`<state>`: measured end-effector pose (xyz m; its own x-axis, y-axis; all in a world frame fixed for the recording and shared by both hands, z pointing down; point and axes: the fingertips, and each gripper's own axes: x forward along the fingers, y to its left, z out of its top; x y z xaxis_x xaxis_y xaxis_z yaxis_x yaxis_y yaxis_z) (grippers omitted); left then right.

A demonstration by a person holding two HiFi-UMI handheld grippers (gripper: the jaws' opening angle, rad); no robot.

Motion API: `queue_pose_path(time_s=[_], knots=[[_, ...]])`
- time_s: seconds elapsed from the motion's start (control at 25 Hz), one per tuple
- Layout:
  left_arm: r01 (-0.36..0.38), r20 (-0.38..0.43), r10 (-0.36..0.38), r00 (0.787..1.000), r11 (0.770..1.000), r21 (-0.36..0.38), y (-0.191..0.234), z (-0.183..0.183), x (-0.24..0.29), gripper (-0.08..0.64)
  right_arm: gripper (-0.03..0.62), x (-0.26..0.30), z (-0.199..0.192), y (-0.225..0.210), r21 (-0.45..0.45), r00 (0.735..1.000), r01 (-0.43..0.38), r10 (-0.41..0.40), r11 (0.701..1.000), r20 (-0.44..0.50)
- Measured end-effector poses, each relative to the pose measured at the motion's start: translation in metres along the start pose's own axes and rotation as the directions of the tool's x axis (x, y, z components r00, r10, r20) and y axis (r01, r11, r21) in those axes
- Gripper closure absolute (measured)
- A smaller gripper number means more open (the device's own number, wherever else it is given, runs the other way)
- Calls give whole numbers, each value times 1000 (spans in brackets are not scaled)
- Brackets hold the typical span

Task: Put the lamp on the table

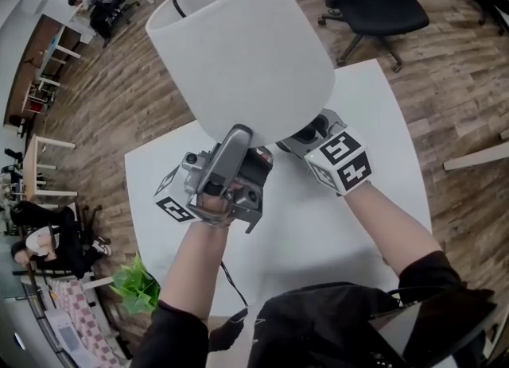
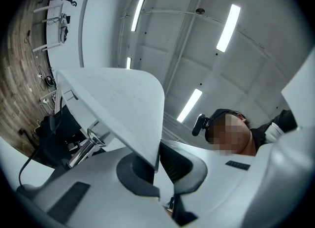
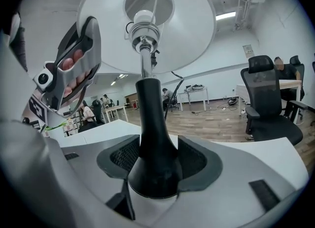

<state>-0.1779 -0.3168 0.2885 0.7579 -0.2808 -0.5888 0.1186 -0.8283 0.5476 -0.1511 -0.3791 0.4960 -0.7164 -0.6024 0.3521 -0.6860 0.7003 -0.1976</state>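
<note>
The lamp has a white drum shade (image 1: 242, 48) and is held over the white table (image 1: 382, 136), tilted toward me. My left gripper (image 1: 231, 160) is shut on the shade's lower rim (image 2: 118, 104), which runs down between its jaws (image 2: 156, 165). My right gripper (image 1: 306, 140) is shut on the lamp's black base (image 3: 152, 148), low on the stem; both pads press it. Above the base a chrome stem rises to the bulb (image 3: 143, 22) inside the shade (image 3: 192, 30). In the right gripper view the left gripper (image 3: 74, 69) shows at the shade's edge. The shade hides the base from the head view.
A black office chair (image 1: 374, 1) stands beyond the table's far edge, also seen in the right gripper view (image 3: 268, 104). A green plant (image 1: 137, 285) is at the near left corner, with a dark cord (image 1: 232, 283) beside it. Desks and people are far left.
</note>
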Motion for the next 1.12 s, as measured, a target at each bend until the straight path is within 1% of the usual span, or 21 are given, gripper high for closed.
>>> queue_pose_path(time_s=[0.2,0.4,0.84,1.0,1.12], knots=[[-14,14,14,1000,1000,23,5,-2,-2,548,347,5,-6,-1,15,1000,-7,7,1000,-5],[-23,-22,25,999,998,64,5,-7,1,548,347,10,-5,-1,34,1000,-10,10,999,-9],[-57,-20,59,998,996,62,10,-8,-5,548,347,12,-16,6,75,999,-9,12,997,-41],[-93,-14,95,995,993,70,14,-8,-7,548,347,15,-21,11,109,998,-11,17,994,-55],[-94,-14,95,995,994,63,14,-9,-8,549,347,16,-23,10,125,998,-3,10,992,-58]])
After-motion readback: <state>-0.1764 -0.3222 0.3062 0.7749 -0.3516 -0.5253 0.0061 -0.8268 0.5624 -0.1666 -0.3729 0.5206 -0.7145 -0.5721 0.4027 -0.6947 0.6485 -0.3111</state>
